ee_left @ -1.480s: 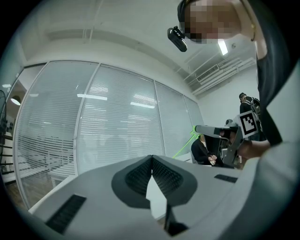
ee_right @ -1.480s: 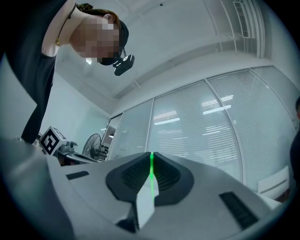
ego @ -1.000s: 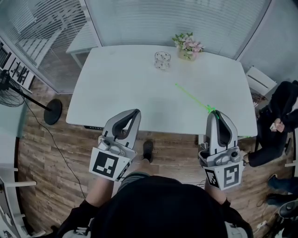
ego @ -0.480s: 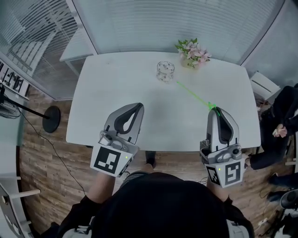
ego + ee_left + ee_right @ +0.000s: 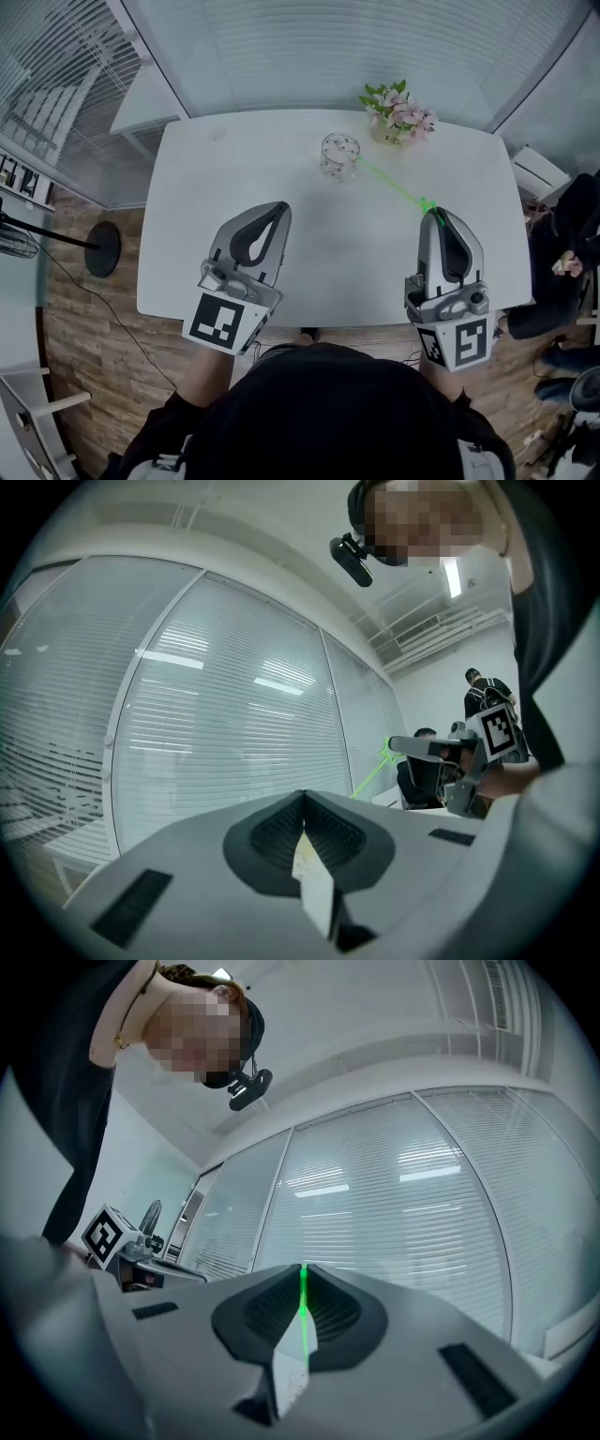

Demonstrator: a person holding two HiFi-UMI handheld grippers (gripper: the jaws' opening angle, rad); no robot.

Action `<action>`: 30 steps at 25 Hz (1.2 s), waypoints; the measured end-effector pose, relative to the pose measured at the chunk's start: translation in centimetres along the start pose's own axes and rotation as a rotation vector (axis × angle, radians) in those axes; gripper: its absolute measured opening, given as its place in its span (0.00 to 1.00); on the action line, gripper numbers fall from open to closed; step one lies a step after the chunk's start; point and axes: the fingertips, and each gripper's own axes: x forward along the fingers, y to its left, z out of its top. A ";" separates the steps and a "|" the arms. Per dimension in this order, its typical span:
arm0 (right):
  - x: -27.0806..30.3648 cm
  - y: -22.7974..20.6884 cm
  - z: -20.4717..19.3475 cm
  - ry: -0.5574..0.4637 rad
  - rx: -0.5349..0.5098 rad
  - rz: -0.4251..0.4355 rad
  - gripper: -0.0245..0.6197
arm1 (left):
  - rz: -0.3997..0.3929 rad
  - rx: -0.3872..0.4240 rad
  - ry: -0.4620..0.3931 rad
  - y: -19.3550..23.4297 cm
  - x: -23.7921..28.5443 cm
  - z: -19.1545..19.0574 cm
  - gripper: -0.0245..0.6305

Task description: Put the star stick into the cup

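Now, star stick (image 5: 394, 185) in right tongs (image 5: 433, 215)

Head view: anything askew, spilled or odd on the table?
Nothing stands out. The cup stands upright on the table, with the flowers upright nearby and no spill. The right gripper is shut on the star stick, which slants toward the cup. The left gripper is shut and empty.

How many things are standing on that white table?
2. A clear glass cup stands near the far edge, a small pot of pink flowers beyond it to the right. The green star stick is held in the right gripper.
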 end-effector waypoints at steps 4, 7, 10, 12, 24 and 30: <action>1.6 -0.5 -1.0 0.005 0.001 -0.010 0.07 | -0.015 -0.005 -0.002 1.2 1.7 -0.4 0.06; 2.3 -0.9 -1.5 0.008 0.008 -0.017 0.07 | -0.029 -0.008 0.006 1.6 2.7 -1.0 0.06; 2.6 -1.1 -2.0 0.015 0.018 -0.017 0.07 | -0.034 -0.018 0.015 1.5 3.5 -1.4 0.06; 2.9 -1.2 -2.1 0.015 0.029 -0.008 0.07 | -0.027 -0.029 0.021 1.5 3.8 -1.6 0.06; 4.1 -2.1 -3.5 0.045 0.070 0.067 0.07 | 0.051 -0.024 0.046 2.1 4.5 -1.9 0.06; 5.4 -2.6 -4.8 0.043 0.025 0.081 0.07 | 0.058 -0.030 0.057 2.2 5.1 -2.5 0.06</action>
